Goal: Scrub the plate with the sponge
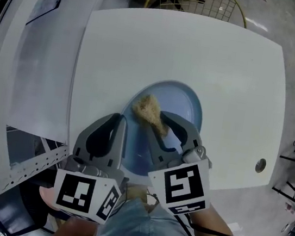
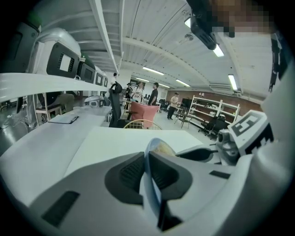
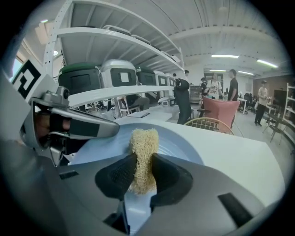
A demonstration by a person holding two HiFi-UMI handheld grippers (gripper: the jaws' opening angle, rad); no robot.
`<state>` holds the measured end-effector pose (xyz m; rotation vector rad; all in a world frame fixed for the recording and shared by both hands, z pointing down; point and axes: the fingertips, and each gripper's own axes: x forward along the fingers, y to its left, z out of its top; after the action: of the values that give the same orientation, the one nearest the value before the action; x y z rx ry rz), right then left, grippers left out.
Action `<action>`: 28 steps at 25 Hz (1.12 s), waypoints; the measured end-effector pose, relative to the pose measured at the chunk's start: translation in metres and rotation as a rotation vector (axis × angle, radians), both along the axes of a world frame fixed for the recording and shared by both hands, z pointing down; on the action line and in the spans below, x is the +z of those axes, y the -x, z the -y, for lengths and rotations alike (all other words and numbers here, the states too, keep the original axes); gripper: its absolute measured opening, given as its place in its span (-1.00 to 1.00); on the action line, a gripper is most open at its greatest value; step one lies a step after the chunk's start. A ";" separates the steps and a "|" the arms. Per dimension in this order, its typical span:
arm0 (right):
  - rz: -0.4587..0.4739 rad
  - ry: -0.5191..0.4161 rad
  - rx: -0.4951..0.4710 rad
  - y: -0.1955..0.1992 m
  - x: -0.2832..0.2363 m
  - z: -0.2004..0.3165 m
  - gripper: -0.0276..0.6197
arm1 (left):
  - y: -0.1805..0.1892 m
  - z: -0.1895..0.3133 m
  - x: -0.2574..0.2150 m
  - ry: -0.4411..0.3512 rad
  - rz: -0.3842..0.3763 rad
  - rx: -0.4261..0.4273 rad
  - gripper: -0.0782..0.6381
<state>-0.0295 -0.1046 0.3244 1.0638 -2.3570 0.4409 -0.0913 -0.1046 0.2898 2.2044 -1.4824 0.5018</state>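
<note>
A pale blue plate [image 1: 185, 105] lies on the white table [image 1: 230, 77], tipped up at its near left rim. My left gripper [image 1: 121, 133] is shut on that rim; in the left gripper view the plate's edge [image 2: 148, 177] runs between the two pads. My right gripper [image 1: 160, 123] is shut on a tan fibrous sponge [image 1: 147, 109], which rests against the plate's inner face. In the right gripper view the sponge [image 3: 142, 154] sticks up between the jaws over the plate [image 3: 179, 143].
A gold wire basket [image 1: 195, 0] stands past the table's far edge. A small round metal fitting [image 1: 260, 165] sits near the table's right front corner. A white counter [image 1: 33, 53] runs along the left. Several people and shelving stand far off in the room.
</note>
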 end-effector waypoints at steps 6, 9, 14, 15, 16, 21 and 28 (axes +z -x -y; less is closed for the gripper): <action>0.041 0.022 -0.084 0.019 0.002 -0.037 -0.59 | 0.001 -0.001 0.002 0.012 -0.006 -0.005 -0.68; 0.056 0.033 -0.099 0.020 0.006 -0.051 -0.59 | -0.001 -0.002 0.002 0.015 -0.003 -0.002 -0.68; 0.070 0.074 -0.107 0.014 0.017 -0.070 -0.59 | -0.003 -0.007 0.003 0.022 0.000 0.002 -0.68; 0.072 0.083 -0.107 0.012 0.019 -0.074 -0.59 | -0.003 -0.008 0.003 0.023 0.002 0.001 -0.68; 0.073 0.093 -0.106 0.010 0.022 -0.078 -0.59 | -0.003 -0.009 0.003 0.023 0.004 0.000 -0.68; 0.061 0.134 -0.079 -0.007 0.038 -0.093 -0.59 | -0.002 -0.014 0.002 0.024 0.014 -0.001 -0.68; 0.012 0.178 -0.019 -0.039 0.060 -0.102 -0.59 | -0.003 -0.020 -0.002 0.018 0.026 0.004 -0.69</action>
<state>0.0094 -0.0025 0.3846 0.9582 -2.2876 0.6384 -0.0884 -0.0844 0.2879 2.1948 -1.4819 0.5454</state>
